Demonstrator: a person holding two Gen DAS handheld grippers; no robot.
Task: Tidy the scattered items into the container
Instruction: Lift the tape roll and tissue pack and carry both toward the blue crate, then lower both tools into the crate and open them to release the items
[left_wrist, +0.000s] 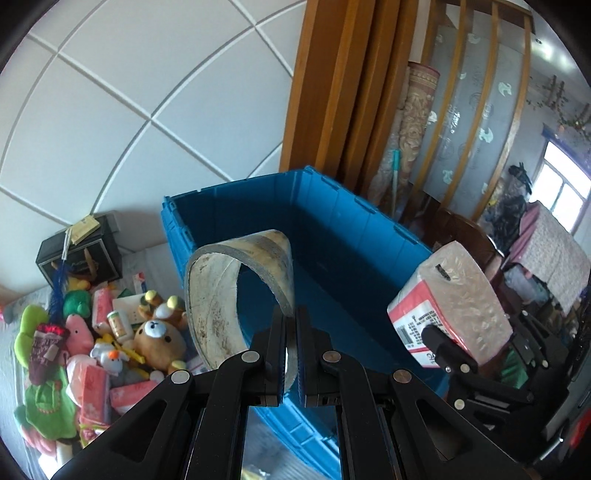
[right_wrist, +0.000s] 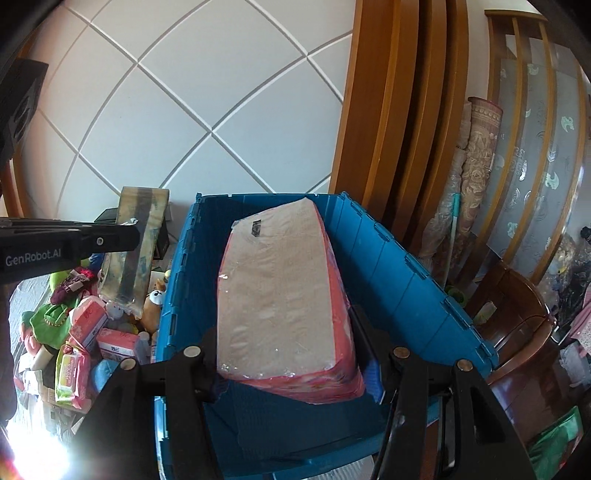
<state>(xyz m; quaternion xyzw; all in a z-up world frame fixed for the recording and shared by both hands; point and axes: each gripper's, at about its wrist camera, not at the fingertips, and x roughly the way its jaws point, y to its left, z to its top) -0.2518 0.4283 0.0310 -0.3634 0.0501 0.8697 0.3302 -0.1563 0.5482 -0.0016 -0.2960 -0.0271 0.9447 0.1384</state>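
Note:
My left gripper (left_wrist: 293, 332) is shut on the wall of a big beige tape roll (left_wrist: 240, 295), held over the near left corner of the blue plastic bin (left_wrist: 369, 229). My right gripper (right_wrist: 284, 350) is shut on a pink-and-white tissue pack (right_wrist: 280, 295), its fingers (right_wrist: 365, 339) pressing both sides, above the bin (right_wrist: 406, 258). The left wrist view shows that pack (left_wrist: 450, 295) over the bin's right rim. In the right wrist view the left gripper (right_wrist: 133, 236) and tape roll (right_wrist: 136, 251) are at the left. Scattered items lie left of the bin: a bear plush (left_wrist: 159, 339), green plush (left_wrist: 44, 398), and tissue packs (right_wrist: 110, 343).
A black box (left_wrist: 81, 254) stands behind the pile against the white tiled wall. Wooden door frames (right_wrist: 388, 129) and a rolled carpet (right_wrist: 476, 177) rise behind the bin. Dark wooden furniture (right_wrist: 517, 332) and cluttered bags (left_wrist: 546, 266) crowd the right side.

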